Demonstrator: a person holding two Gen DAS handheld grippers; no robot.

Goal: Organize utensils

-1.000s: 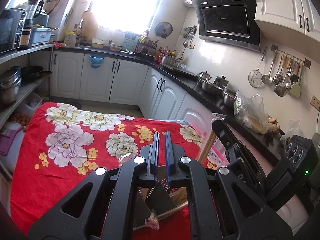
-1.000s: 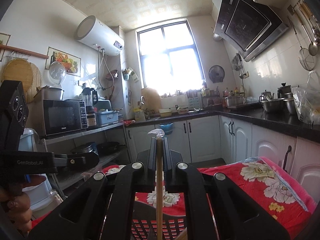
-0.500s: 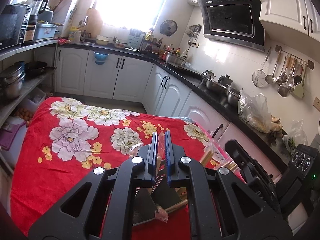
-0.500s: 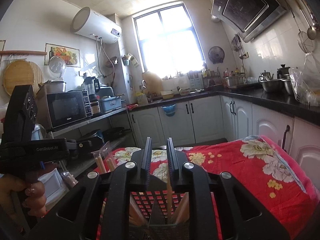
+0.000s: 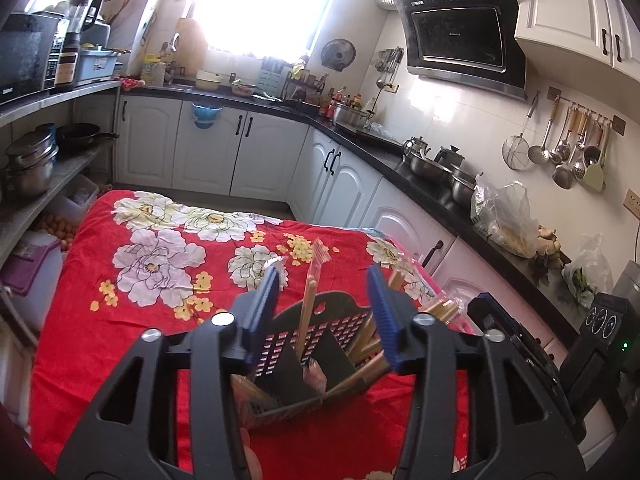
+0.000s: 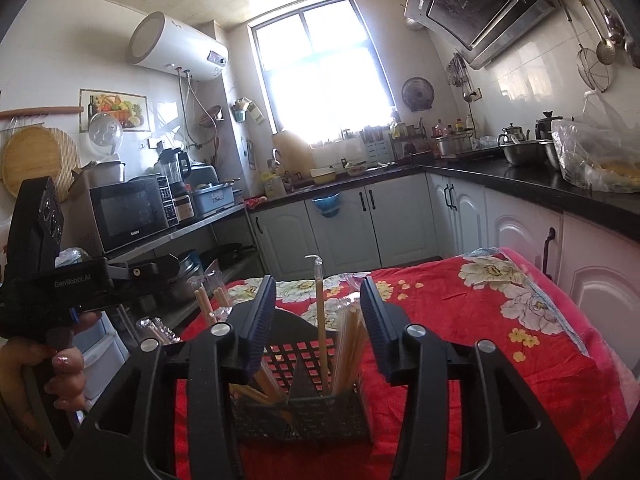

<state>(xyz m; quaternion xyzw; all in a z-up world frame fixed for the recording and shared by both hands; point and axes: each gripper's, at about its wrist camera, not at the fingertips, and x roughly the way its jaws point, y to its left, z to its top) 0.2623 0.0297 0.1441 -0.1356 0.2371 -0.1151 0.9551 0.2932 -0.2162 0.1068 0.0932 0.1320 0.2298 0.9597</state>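
Black utensil holder [image 6: 304, 412] on red floral cloth [image 6: 500, 360], chopsticks [image 6: 320, 320] upright inside. Left claw [image 5: 326, 316], right claw [image 6: 318, 320] just above holder: both just opening, pads apart, gripping nothing.

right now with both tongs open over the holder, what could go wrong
1. The wrapped chopsticks just let go by the right tongs stand between the fingers; pulling back crooked could snag them.
2. The black holder looks light on the soft red cloth; a bump from the left tongs might tip it.
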